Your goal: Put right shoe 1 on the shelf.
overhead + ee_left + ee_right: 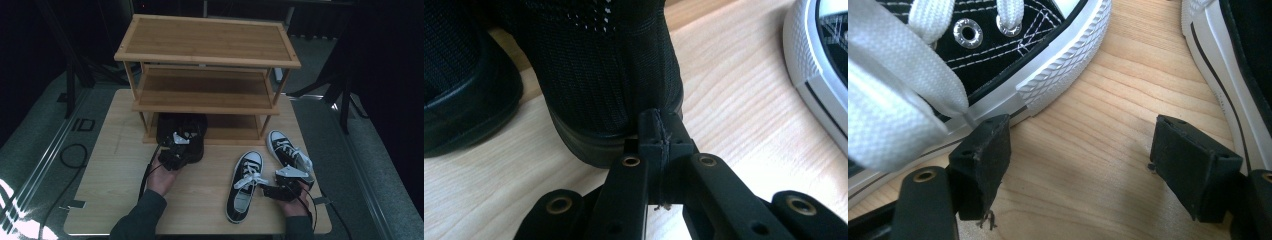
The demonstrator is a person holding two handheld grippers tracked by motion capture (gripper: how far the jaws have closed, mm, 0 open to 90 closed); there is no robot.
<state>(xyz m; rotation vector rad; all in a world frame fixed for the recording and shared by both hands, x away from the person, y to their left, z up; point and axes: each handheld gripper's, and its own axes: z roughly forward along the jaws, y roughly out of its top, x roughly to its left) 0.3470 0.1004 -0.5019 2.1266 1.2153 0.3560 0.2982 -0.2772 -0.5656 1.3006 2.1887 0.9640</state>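
Dark floor surrounds the pale wooden table (120, 200). Near its middle, the left gripper (659, 131) has its jaws pressed together, empty, tips touching the heel of a black mesh shoe (609, 65) standing before the three-tier bamboo shoe rack (207, 60) at the far edge. Toward the right edge, the right gripper (1078, 150) is spread wide on bare wood between two black canvas sneakers with white laces (246, 185), gripping neither.

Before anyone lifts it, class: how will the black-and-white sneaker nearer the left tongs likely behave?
The sneaker probably lifts lightly. Its canvas upper may fold if pinched. Its loose white laces could dangle and snag, while the ribbed rubber edge should resist sliding when pushed.
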